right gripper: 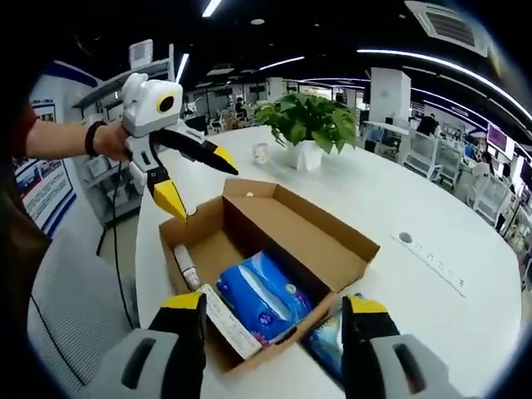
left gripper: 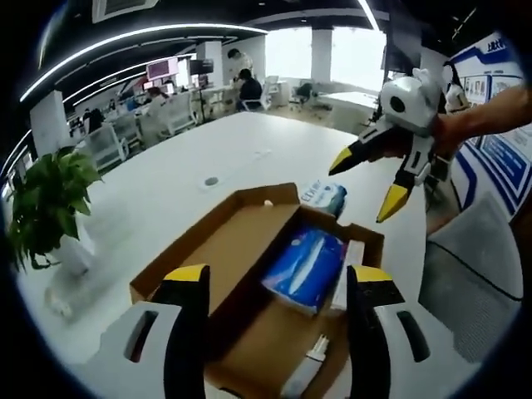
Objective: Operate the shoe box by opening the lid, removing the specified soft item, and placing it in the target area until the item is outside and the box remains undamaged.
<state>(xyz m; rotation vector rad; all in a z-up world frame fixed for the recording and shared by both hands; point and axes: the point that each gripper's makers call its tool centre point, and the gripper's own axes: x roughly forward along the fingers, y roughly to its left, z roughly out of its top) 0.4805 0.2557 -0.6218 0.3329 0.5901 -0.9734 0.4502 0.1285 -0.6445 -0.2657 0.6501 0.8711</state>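
- The shoe box (left gripper: pixel 249 274) sits open on the white table (left gripper: pixel 166 191), its lid (right gripper: pixel 303 224) folded back flat beside the tray.
- Inside lies a soft blue pack (left gripper: pixel 306 268), and a small white tube (right gripper: pixel 187 268) rests along one inner wall.
- Just outside the box, touching its wall, lies another blue packet (left gripper: pixel 326 197).
- The left gripper (left gripper: pixel 278 278) hovers over the box, jaws apart, holding nothing.
- The right gripper (right gripper: pixel 274 309) hangs above the opposite side, jaws likewise spread and empty.
- A potted plant (right gripper: pixel 306 125) stands further along the table; office desks and seated people sit well beyond.
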